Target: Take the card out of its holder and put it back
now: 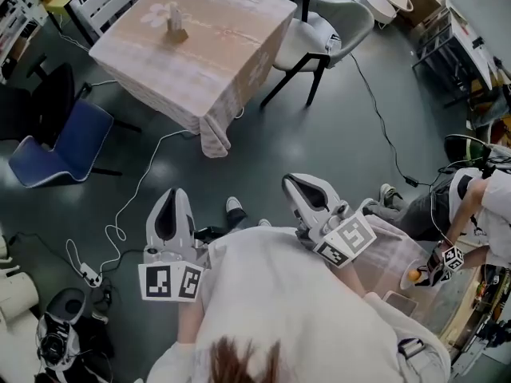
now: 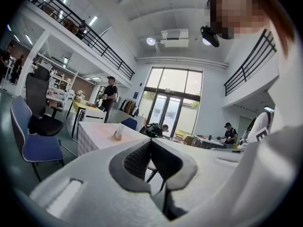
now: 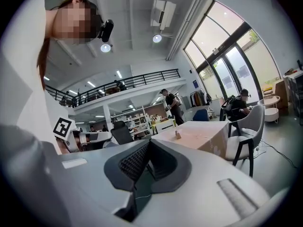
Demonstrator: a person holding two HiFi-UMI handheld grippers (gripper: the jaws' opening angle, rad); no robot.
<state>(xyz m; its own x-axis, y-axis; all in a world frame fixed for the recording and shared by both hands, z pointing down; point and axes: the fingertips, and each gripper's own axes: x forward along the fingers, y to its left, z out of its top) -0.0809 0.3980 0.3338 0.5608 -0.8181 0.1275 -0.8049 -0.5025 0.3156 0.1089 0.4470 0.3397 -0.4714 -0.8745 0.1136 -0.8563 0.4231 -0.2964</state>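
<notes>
In the head view, the person is standing well apart from the cloth-covered table in the upper left of the frame. The card is sitting upright there in its holder. The left gripper and right gripper are pointing up-frame from lower centre.

In the left gripper view, the jaws are pressing together on nothing, and the holder is showing small at centre left.

In the right gripper view, the jaws are likewise meeting, empty, with the table right of centre.

This looks like the approach step, with the card not yet taken out. The next move is calling for closing the gap, spreading one gripper's jaws and lining them up on the card's top edge.
</notes>
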